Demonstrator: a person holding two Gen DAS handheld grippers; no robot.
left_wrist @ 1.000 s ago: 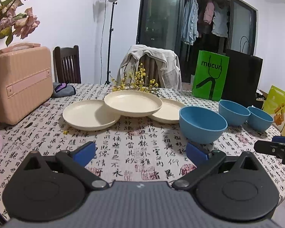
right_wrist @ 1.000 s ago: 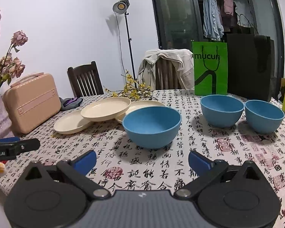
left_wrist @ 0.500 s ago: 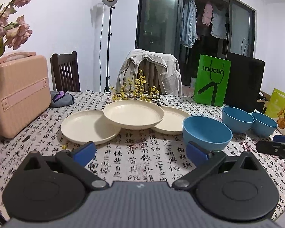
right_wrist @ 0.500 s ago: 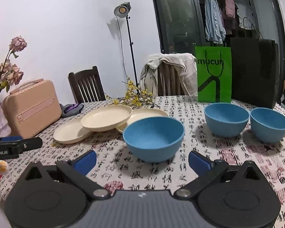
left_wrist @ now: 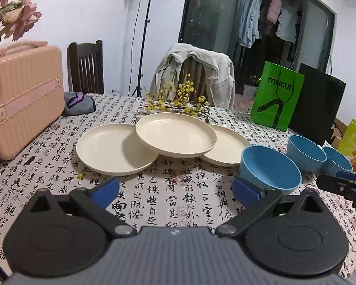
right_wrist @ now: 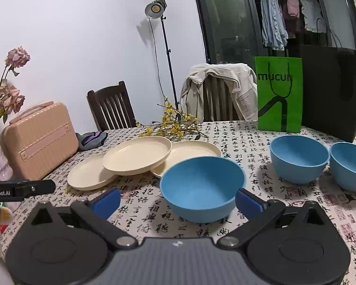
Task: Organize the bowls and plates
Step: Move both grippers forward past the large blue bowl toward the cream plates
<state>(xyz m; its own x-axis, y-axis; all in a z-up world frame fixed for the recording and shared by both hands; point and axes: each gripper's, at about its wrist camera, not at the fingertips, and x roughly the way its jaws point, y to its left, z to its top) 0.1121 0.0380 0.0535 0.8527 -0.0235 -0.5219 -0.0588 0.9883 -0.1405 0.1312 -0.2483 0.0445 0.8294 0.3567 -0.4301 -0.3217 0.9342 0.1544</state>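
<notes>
Three cream plates lie mid-table: a left plate [left_wrist: 111, 153], a right plate [left_wrist: 229, 148], and a middle plate [left_wrist: 175, 134] resting across both. Three blue bowls stand to their right: the nearest bowl [left_wrist: 270, 172], a second bowl [left_wrist: 306, 153] and a third bowl [left_wrist: 337, 162]. My left gripper [left_wrist: 175, 190] is open above the tablecloth, in front of the plates. My right gripper [right_wrist: 178, 199] is open just short of the nearest bowl [right_wrist: 201, 185], its right fingertip [right_wrist: 248, 203] at the bowl's side. The plates [right_wrist: 137, 154] lie beyond to the left.
A pink case [left_wrist: 21, 95] and dried pink flowers [left_wrist: 14, 19] occupy the left side. A yellow flower branch [left_wrist: 178, 102] lies behind the plates. A green bag [left_wrist: 276, 99] and a black bag [left_wrist: 318, 109] stand back right. Chairs and a lamp stand are beyond.
Both grippers have moved forward. The plates look larger in the left wrist view, and the nearest bowl has grown and dropped lower in the right wrist view. Both stay open.
</notes>
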